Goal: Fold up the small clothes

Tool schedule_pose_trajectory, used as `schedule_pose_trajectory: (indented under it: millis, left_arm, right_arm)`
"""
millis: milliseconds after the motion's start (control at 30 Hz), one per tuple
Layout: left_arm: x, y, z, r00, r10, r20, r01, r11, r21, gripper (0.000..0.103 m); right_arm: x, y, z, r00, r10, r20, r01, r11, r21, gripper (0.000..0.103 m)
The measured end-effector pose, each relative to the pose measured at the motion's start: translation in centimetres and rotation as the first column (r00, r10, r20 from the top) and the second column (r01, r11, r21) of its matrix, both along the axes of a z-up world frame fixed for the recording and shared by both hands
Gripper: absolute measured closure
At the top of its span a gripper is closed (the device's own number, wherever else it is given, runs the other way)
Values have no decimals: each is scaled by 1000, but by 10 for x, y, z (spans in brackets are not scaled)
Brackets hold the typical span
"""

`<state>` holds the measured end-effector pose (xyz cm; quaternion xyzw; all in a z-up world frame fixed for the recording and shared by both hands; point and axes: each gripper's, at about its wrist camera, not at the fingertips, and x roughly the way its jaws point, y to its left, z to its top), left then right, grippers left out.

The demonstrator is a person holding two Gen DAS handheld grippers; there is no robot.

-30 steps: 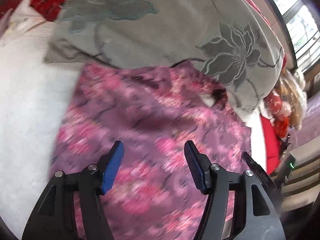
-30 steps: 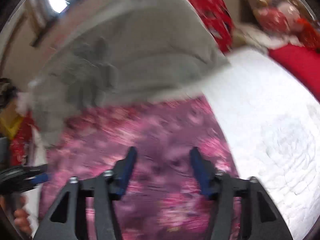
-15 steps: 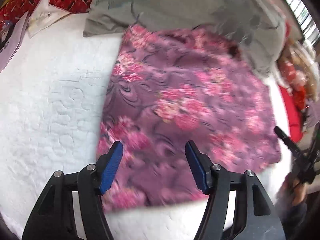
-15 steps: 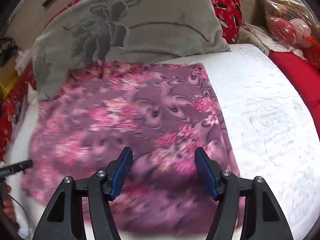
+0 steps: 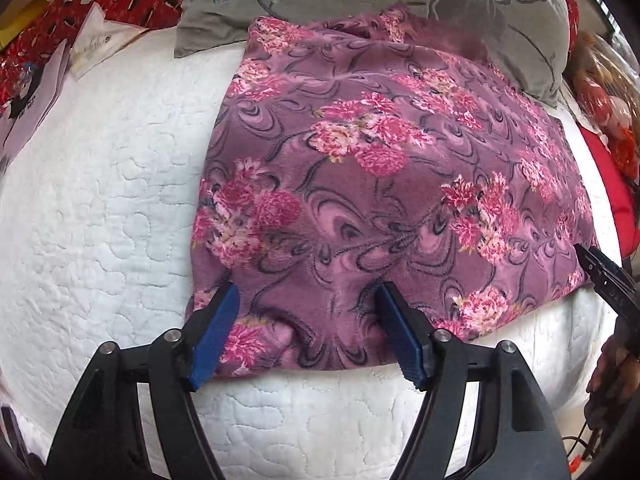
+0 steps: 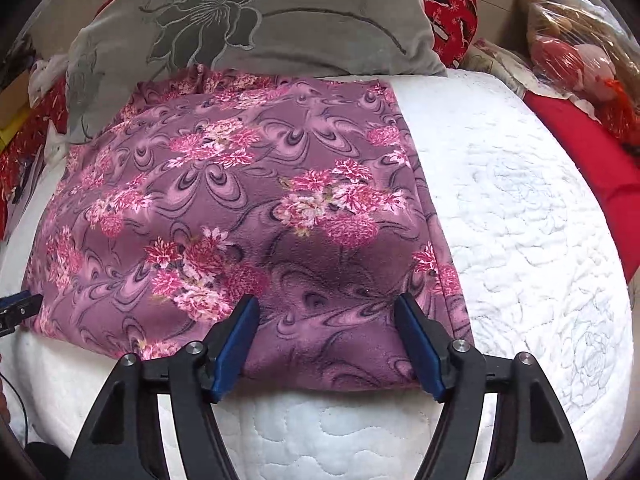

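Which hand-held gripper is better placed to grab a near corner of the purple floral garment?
Left hand-held gripper: its open jaws straddle the purple floral garment's near-left corner; the right hand-held gripper sits inboard.

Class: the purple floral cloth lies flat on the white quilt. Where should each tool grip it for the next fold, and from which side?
Grip the cloth at its near hem, one corner per tool, coming down from the near side. That hem lies free on the quilt, while the far end is bunched against the grey pillow. The left tool and right tool already stand open over it.

No legible text, papers [image 5: 92,40] unreadable
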<state>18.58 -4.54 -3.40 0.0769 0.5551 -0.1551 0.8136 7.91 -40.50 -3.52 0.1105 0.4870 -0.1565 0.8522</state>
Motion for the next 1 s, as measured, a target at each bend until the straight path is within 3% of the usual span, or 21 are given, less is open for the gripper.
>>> schedule_pose_trajectory:
  millis: [300,433,533,600,667,733,767,900,1000]
  left_arm:
    - [0,4,-2,1000,-11,-8,10,1000,-17,29]
    - [7,11,11,1000,-3,-22,1,999,-54,29]
    - [14,18,34,999,29,45,-24,994,-111,29]
    - [21,14,35,999,18,37,-14,993,-119,29]
    - [29,4,25,1000,3,6,-2,996,-89,29]
    - [36,-5,12,999,-9,-34,7,999,-39,29]
    - [40,-7,11,999,-5,-34,4,999,-31,29]
    - [57,-15,24,1000,14,-21,-16,996,-91,29]
    - [76,-25,34,1000,27,-13,-28,992,-123,29]
  right_arm:
    - [-4,6,-3,1000,-10,25,11,999,-33,28]
    - [-4,6,5,1000,-7,4,7,999,-35,31]
    - [-12,-2,17,996,-66,68,70,996,-58,29]
    - [-17,-16,10,992,-117,52,118,993,-22,29]
    - [-18,-22,-3,991,-131,13,131,991,-14,28]
    - [-20,-20,1,993,-114,32,115,993,-32,27]
    - [-19,-20,3,993,-113,26,114,993,-32,31]
    - [-10,-38,34,977,-145,157,136,989,65,33]
    - [11,-57,44,966,-177,187,159,982,106,33]
